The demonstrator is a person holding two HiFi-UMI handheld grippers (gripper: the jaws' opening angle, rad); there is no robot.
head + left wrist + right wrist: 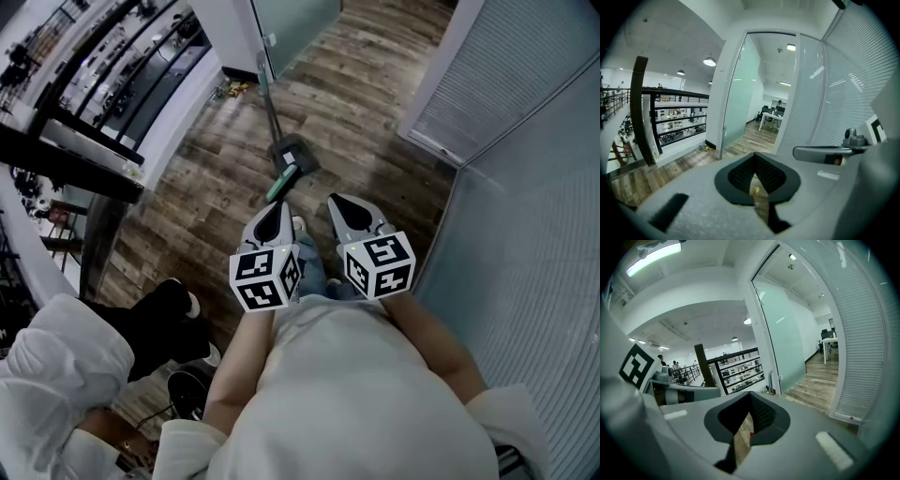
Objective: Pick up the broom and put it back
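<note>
Both grippers are empty. The left gripper (274, 211) and the right gripper (339, 203) have their jaws together, and through the slit below each one we see only the wooden floor (375, 122). We hold them side by side close to our body.

The broom (292, 155) is ahead of us and well apart from both grippers. Its dark head is on the floor with a green part (279, 185) nearest us. Its handle (270, 103) runs away toward the corner by the glass door (300, 19). From above we cannot tell whether it lies flat or leans against that corner.

We judge that no carry is under way. If the broom lies where it fell, we have both the pick-up and the return left to do. If that corner is its place, nothing is left.
</note>
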